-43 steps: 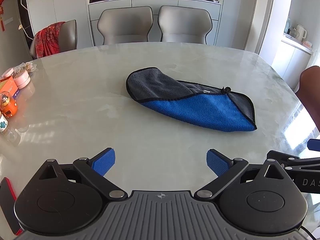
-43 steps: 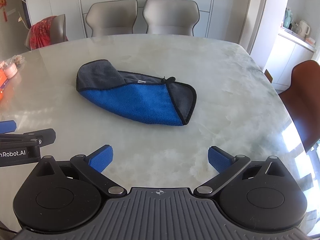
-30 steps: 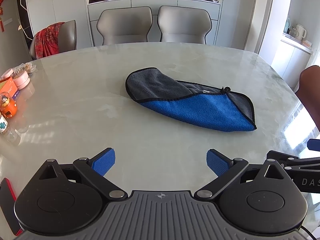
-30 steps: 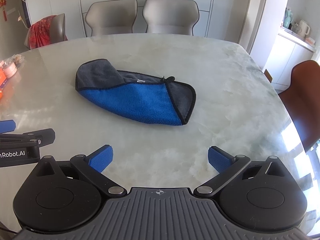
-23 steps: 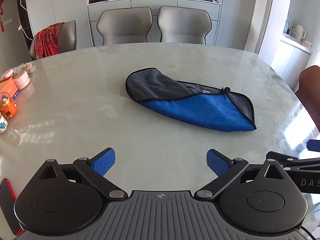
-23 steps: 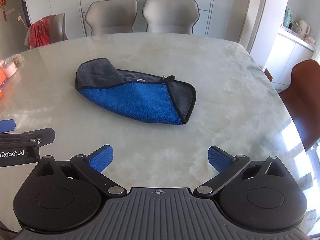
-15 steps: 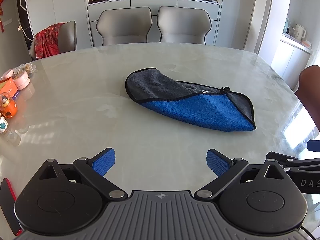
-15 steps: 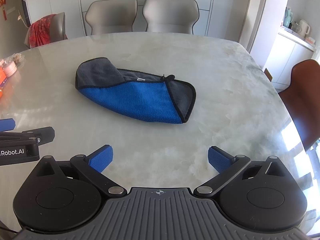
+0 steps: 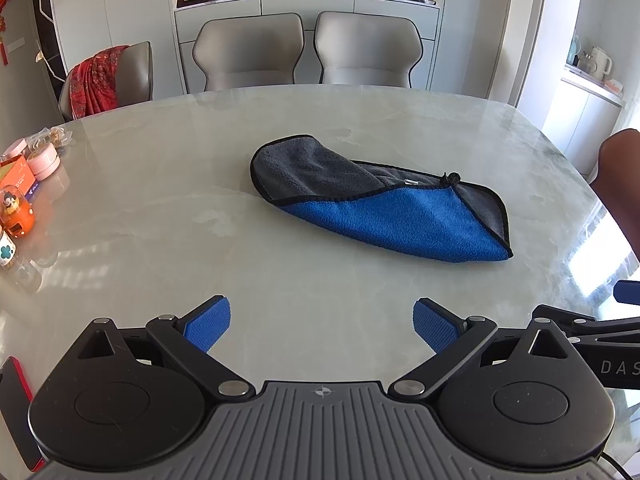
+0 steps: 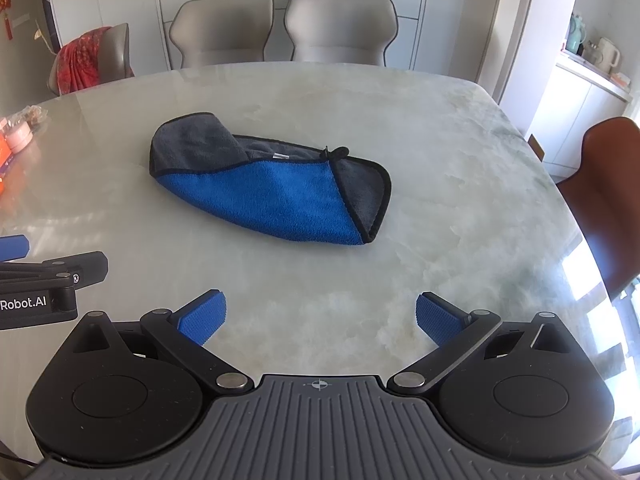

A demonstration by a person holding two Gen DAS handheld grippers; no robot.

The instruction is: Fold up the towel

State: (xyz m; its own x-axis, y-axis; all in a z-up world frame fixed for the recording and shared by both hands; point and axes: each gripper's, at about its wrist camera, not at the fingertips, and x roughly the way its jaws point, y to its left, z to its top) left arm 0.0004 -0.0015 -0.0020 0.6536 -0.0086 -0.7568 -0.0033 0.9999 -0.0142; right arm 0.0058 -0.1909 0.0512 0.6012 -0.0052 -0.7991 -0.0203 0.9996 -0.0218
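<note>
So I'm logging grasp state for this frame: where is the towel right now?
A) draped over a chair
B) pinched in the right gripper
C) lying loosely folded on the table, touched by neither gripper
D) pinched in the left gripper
C: the towel lies on the table, while the left gripper and right gripper are open short of it.

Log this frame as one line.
stage: pre-grasp | left gripper: open, empty | right gripper: open, empty | towel: loosely folded, untouched on table

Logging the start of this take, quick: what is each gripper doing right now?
Left gripper: open, holding nothing, short of the towel.
Right gripper: open, holding nothing, also short of the towel.
</note>
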